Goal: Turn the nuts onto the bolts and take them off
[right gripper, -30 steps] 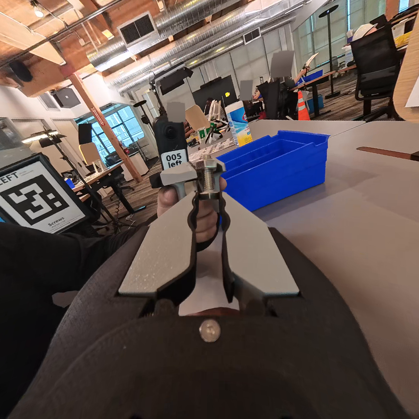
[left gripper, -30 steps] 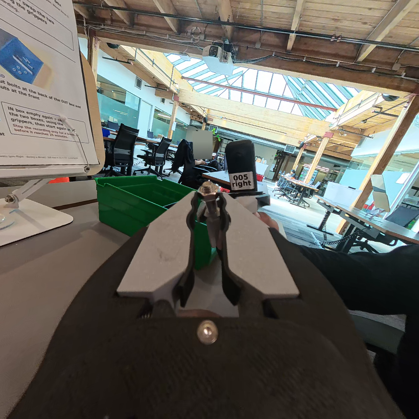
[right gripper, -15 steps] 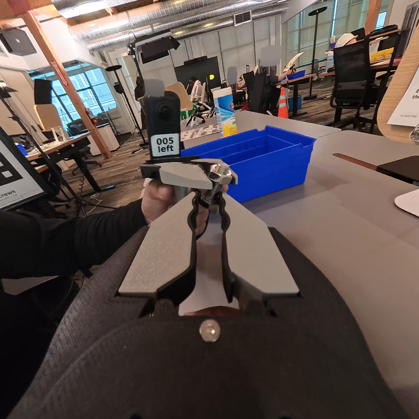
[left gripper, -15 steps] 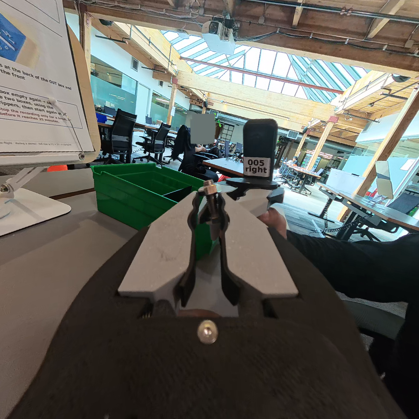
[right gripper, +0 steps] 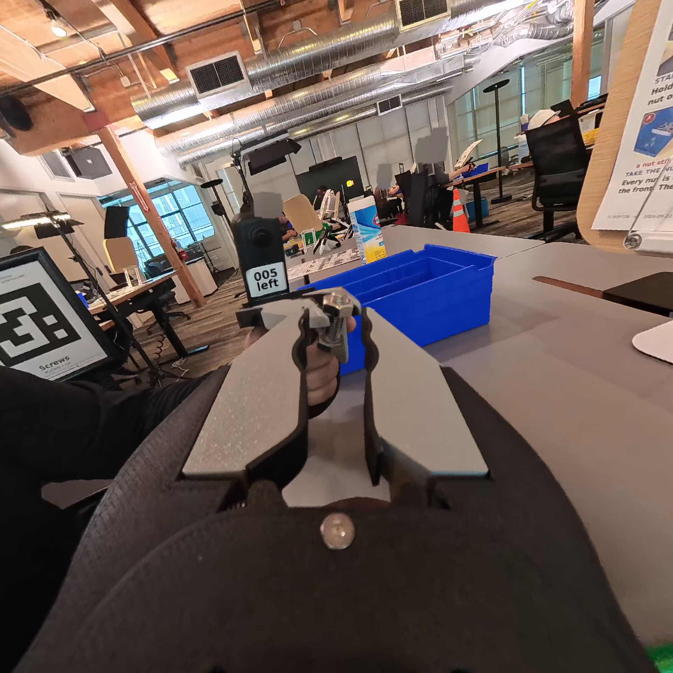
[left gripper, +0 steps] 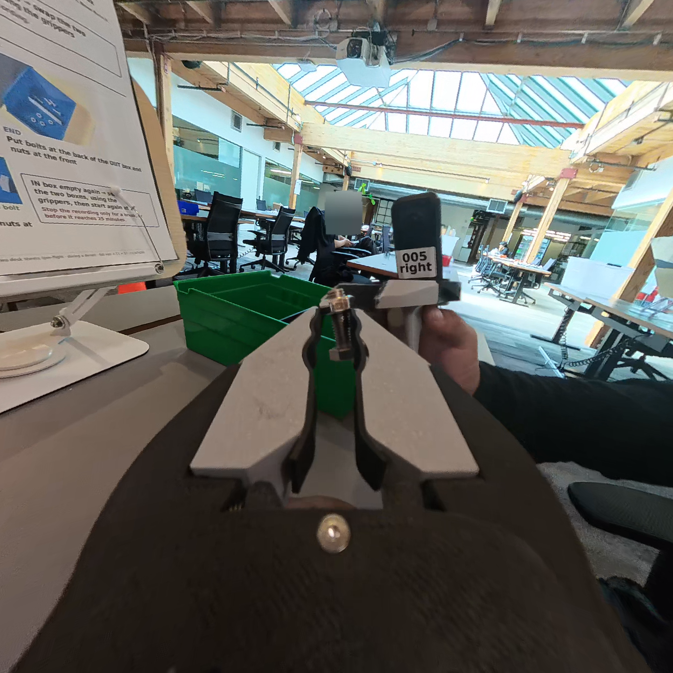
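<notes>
Two grippers meet in the air above the table edge. The left gripper (left gripper: 337, 327) is closed on a bolt (left gripper: 341, 333) and holds it nearly upright, with the head at the bottom. The nut (left gripper: 337, 303) sits on the thread close to the top end. The right gripper (right gripper: 333, 324) stands partly open with one finger on each side of the nut, and I do not see a firm contact.

I think the step in hand is a new grip on the nut between two turns. To do it well, the right fingers should close on two flat sides of the nut, not on its corners. The turn should then go around the axis of the bolt. The left gripper must keep the bolt firm, so that it does not rotate together with the nut. Any tilt of the right gripper may jam the thread or pull the bolt out of the grip.

Below them is a grey table (left gripper: 91, 418). A green bin (left gripper: 233, 317) stands behind the bolt in the left wrist view. A blue bin (right gripper: 418, 320) stands behind it in the right wrist view, and what I see of both looks empty. An instruction sheet on a white stand (left gripper: 73, 145) is near the green bin. The room is a large open office with office chairs (left gripper: 218, 233), wooden beams, a skylight (left gripper: 455, 98), metal ducts (right gripper: 291, 73) and an orange cone (right gripper: 459, 215).
</notes>
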A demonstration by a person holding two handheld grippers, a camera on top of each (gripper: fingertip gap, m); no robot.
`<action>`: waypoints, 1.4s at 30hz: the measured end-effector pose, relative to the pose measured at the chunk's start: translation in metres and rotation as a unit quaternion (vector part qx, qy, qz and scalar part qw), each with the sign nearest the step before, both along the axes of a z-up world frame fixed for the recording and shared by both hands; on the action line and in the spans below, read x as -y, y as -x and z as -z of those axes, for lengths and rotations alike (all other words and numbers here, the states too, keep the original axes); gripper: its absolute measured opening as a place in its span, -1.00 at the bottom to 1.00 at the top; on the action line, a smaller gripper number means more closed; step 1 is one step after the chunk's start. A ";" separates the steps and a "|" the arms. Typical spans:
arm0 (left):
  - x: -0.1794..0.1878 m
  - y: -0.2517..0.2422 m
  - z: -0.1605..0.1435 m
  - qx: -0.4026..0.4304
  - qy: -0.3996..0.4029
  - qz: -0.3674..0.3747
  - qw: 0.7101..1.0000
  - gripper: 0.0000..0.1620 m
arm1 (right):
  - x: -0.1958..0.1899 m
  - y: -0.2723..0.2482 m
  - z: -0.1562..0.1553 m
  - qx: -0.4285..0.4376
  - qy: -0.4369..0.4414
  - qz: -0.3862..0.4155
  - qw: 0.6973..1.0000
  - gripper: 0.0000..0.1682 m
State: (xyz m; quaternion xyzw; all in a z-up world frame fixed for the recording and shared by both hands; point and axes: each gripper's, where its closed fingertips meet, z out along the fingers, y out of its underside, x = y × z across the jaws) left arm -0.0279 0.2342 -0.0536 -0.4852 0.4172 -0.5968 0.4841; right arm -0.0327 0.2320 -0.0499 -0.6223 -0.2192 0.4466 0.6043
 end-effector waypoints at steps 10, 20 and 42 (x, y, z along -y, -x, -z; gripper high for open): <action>0.006 -0.003 0.002 -0.005 -0.019 0.004 1.000 -0.84 | 0.001 0.002 0.001 -0.026 0.025 -0.025 0.999 -0.83; 0.005 -0.002 0.001 -0.001 -0.073 -0.025 0.997 -0.84 | 0.001 0.004 0.002 -0.001 0.011 -0.009 1.000 -0.84; 0.003 -0.006 0.007 -0.020 -0.083 -0.042 0.995 -0.83 | -0.004 0.000 0.004 0.036 -0.001 0.031 0.999 -0.84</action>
